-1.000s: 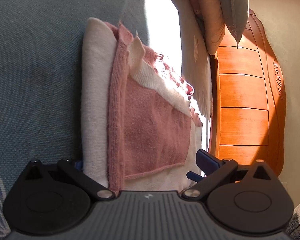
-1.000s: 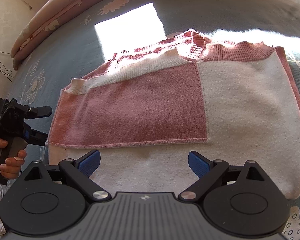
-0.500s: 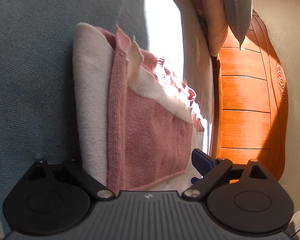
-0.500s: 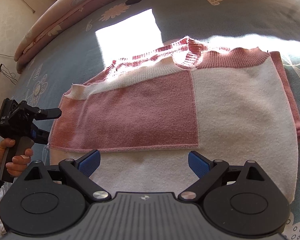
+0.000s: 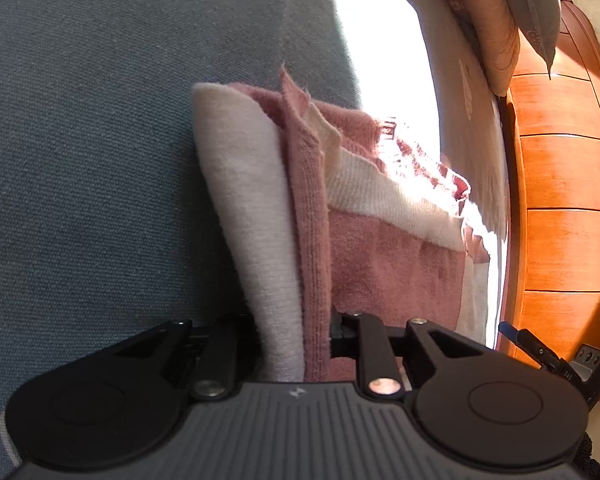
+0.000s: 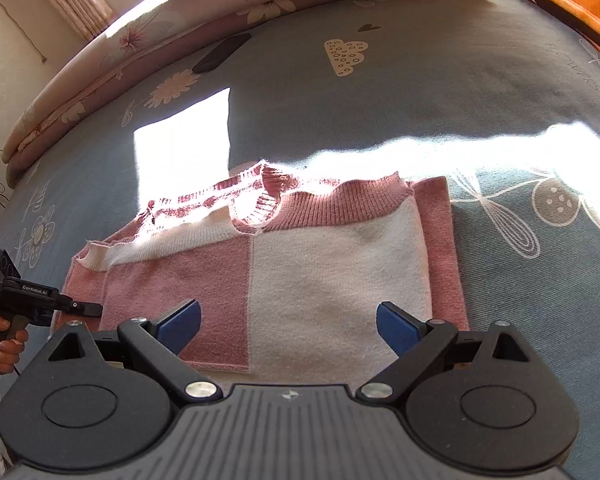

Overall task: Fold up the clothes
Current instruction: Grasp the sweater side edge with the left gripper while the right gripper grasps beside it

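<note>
Pink-and-cream knitted sweater [image 6: 284, 264] lies folded on the blue bedsheet [image 6: 420, 100], directly ahead of both tongs. Left tongs [image 5: 296, 340] have just been closing and now pinch its raised folded edge. Right tongs [image 6: 288, 324] hover above it, spread wide, holding nothing

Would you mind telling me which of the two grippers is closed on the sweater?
The left gripper: its jaws have just closed, pinching the sweater at its edge. The right gripper hangs wide open above it.
</note>
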A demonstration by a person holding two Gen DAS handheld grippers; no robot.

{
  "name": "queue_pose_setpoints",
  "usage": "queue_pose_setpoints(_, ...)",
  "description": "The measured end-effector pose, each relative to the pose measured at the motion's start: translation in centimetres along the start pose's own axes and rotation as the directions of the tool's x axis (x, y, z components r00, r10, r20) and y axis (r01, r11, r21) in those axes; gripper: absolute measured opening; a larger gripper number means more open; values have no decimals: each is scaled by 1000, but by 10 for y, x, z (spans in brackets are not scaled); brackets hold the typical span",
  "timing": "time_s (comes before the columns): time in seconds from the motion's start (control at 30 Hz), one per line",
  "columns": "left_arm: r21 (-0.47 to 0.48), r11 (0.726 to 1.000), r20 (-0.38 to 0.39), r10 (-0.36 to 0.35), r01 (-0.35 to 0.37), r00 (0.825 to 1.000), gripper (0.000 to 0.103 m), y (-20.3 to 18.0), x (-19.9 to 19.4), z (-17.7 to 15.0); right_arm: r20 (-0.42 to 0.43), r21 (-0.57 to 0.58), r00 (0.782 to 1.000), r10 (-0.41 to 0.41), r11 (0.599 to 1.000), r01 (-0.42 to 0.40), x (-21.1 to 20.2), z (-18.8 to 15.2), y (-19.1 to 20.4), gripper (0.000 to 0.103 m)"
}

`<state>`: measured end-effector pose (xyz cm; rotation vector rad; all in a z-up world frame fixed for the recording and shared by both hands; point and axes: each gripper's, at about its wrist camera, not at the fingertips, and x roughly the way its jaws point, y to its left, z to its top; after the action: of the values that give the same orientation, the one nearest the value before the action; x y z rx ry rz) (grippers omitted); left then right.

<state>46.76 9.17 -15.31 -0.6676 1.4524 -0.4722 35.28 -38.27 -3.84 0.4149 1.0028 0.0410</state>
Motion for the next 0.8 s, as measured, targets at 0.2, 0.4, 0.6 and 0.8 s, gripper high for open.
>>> queue_pose_setpoints(0.2, 7, 999, -27, 34, -34, 999, 22, -7, 5, 5, -13, 126, 998, 66, 990, -64, 21, 25, -75, 96)
queue_pose_setpoints(0.4, 11, 998, -34, 61, -60, 998, 23, -10, 6, 5, -43, 301, 972, 233, 930, -210, 59, 23, -131, 98)
queue_pose_setpoints(0.6, -2, 997, -38, 71, -71, 997, 23, -12, 9, 6, 14, 382, 893, 449, 823, -420, 84, 42, -150, 103)
queue_pose_setpoints(0.8, -21, 997, -38, 71, -72, 997, 23, -11, 10, 6, -35, 395, 813, 582, 755, -524, 106, 60, -151, 103)
